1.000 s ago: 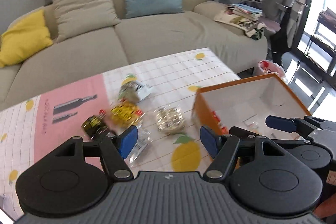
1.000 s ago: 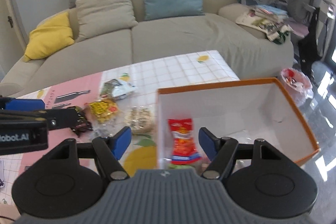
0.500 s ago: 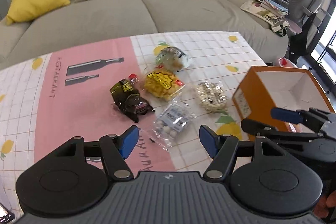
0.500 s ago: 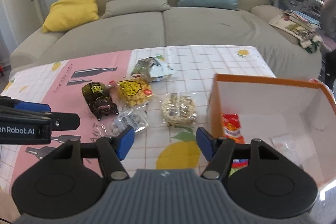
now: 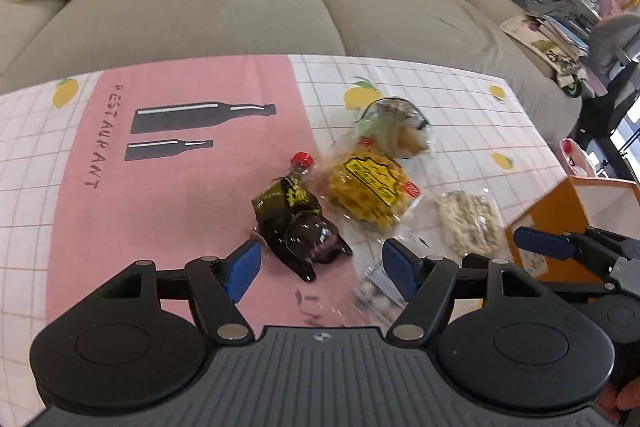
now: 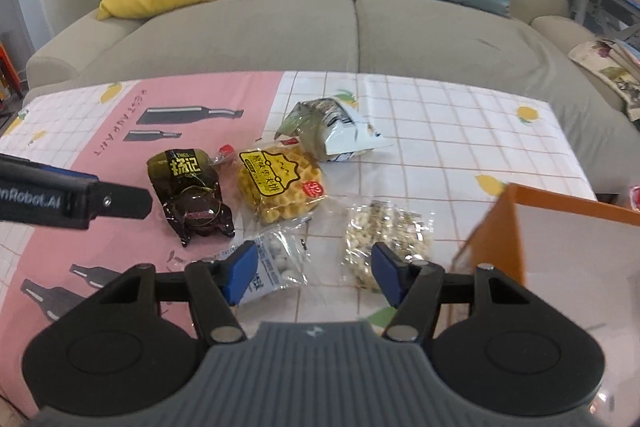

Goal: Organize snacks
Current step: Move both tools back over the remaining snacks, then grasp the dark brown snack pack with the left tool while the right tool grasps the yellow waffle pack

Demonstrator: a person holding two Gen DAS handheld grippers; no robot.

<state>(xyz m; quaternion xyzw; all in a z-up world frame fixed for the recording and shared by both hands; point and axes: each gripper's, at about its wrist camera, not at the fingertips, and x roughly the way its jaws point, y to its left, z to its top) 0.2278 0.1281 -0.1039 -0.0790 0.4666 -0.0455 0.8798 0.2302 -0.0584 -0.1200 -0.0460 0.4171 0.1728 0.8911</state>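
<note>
Orange box (image 6: 560, 239); snacks (image 6: 280, 183) outside

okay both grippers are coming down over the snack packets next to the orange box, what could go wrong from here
1. The dark packet, yellow waffle packet and clear packet of white balls lie tightly together, some overlapping, so the open left gripper may pinch two at once.
2. Both grippers aim at the same cluster; the right gripper could bump the left one.
3. The crinkly wrappers may slip from the pads.
</note>
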